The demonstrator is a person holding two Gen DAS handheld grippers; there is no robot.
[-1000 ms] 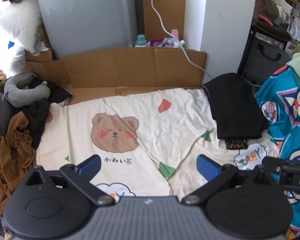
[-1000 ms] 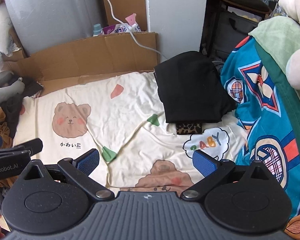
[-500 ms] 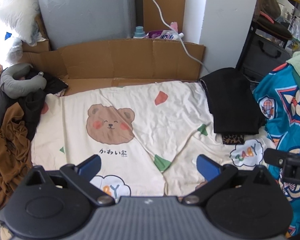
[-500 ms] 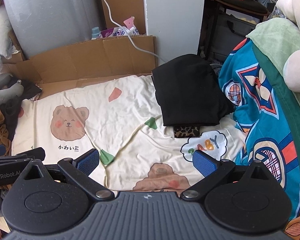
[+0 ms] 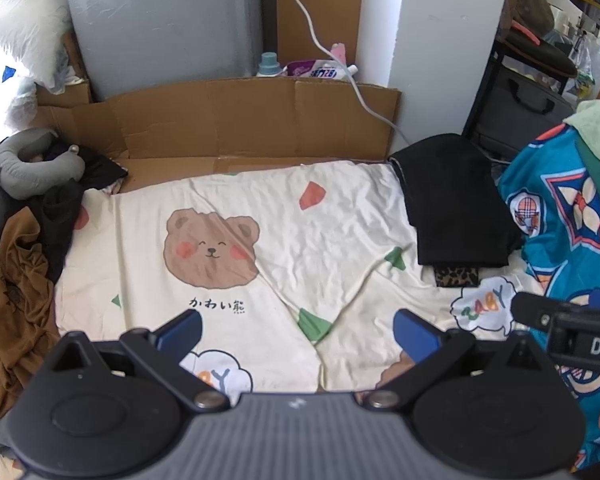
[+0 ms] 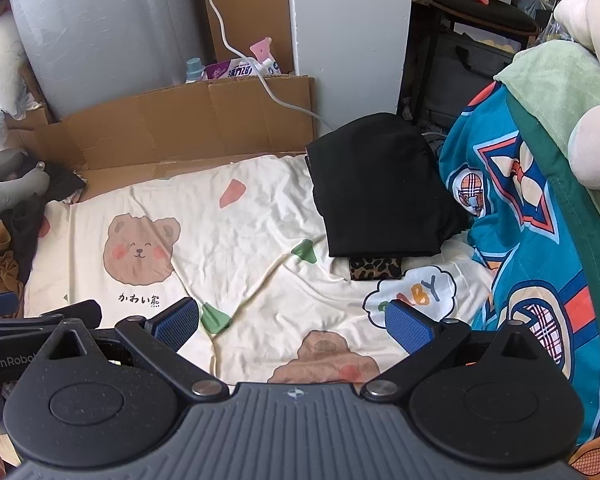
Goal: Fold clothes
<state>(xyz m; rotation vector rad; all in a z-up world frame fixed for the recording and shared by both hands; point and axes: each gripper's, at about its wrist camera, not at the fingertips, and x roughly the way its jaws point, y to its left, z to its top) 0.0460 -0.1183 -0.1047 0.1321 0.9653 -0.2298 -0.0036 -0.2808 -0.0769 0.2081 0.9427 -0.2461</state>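
A cream bear-print sheet (image 5: 308, 240) covers the bed, with a brown cardboard sheet (image 5: 240, 120) standing behind it. A folded black garment (image 6: 380, 192) lies at the sheet's right edge on a leopard-print piece (image 6: 374, 268); brown clothes (image 5: 12, 292) are heaped at the left. Both the left tongs (image 5: 296, 330) and right tongs (image 6: 292, 322) hover side by side above the near sheet, pointing forward, spread wide and empty.

Light: bright daylight, strongest from the left.
Glare: the white pillow (image 5: 18, 36) is blown out; the grey panel (image 6: 104, 32) shows a pale sheen.
Shadows: soft, shallow in the wrinkles of the cream sheet (image 5: 300, 240).
Focus: sharp mid-frame; no motion blur.
Distortion: fisheye bending and dark corners at the edges.
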